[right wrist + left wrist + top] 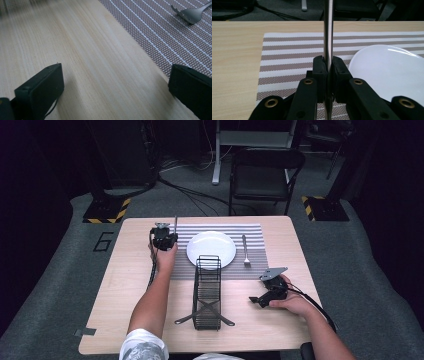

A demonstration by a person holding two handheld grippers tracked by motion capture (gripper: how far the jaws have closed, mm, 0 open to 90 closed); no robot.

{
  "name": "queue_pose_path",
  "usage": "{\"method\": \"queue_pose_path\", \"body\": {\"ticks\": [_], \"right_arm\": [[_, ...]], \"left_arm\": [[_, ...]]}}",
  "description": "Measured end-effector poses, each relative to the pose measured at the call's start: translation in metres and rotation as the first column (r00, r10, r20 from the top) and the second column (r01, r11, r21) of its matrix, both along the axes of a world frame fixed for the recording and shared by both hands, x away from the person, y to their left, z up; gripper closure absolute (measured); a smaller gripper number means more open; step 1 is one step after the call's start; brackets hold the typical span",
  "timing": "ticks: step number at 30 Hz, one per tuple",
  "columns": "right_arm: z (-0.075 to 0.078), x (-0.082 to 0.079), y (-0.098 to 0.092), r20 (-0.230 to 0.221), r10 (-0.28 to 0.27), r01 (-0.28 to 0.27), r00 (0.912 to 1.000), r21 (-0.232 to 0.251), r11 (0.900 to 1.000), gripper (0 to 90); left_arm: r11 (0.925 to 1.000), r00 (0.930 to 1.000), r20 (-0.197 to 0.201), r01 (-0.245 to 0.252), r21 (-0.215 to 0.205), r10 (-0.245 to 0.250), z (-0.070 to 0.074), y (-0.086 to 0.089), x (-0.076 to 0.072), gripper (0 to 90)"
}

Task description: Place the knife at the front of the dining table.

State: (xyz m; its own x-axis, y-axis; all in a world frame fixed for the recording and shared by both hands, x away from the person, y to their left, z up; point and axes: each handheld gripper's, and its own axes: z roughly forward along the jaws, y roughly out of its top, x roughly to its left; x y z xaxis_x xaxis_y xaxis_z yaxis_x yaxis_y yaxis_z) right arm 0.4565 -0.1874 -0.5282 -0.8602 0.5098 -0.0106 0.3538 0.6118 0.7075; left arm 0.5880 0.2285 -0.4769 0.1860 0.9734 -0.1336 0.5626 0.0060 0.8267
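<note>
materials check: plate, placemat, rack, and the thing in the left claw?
Plate: glossy white, likely ceramic, showing glare. Placemat: woven striped mesh, probably vinyl. Rack: thin black wire, likely coated metal. Utensil in the left claw: smooth grey strip, looks like stainless steel.

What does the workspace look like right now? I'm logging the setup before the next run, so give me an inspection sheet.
Surface: light wooden table with a striped woven placemat.
Job's things: round white plate on the placemat; silver fork to its right; thin metal utensil upright in the left gripper; black wire rack in front of the plate.
Clutter: nothing seen.
Grippers: left gripper shut on the utensil over the placemat's left edge; right gripper open, low over bare wood.
Cables: black cable trailing from the left gripper; floor cables behind.
Surroundings: black folding chair, grey carpet, hazard-striped stand bases.
</note>
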Motion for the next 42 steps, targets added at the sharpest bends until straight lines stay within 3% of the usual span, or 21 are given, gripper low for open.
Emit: {"method": "queue_pose_path", "body": {"ticks": [12,25,34,42], "right_arm": [[0.000,0.000,0.000,0.000,0.000,0.000,1.0000,0.000,1.000,0.0],[0.000,0.000,0.000,-0.006,-0.007,0.007,1.0000,0.001,1.000,0.0],[0.000,0.000,0.000,-0.006,-0.007,0.007,1.0000,0.001,1.000,0.0],[0.000,0.000,0.000,-0.006,-0.007,0.007,1.0000,0.001,1.000,0.0]], "left_arm": [[0.9970,0.9978,-0.030,-0.060,-0.048,0.059,-0.010,0.005,0.008,82.7],[0.9955,0.9935,-0.077,-0.087,-0.038,0.084,-0.019,-0.002,0.022,82.7],[0.9921,0.9864,-0.126,-0.112,-0.056,0.105,-0.033,-0.001,0.027,82.6],[0.9908,0.9798,-0.170,-0.118,-0.067,0.105,-0.037,0.001,0.031,82.4]]}}
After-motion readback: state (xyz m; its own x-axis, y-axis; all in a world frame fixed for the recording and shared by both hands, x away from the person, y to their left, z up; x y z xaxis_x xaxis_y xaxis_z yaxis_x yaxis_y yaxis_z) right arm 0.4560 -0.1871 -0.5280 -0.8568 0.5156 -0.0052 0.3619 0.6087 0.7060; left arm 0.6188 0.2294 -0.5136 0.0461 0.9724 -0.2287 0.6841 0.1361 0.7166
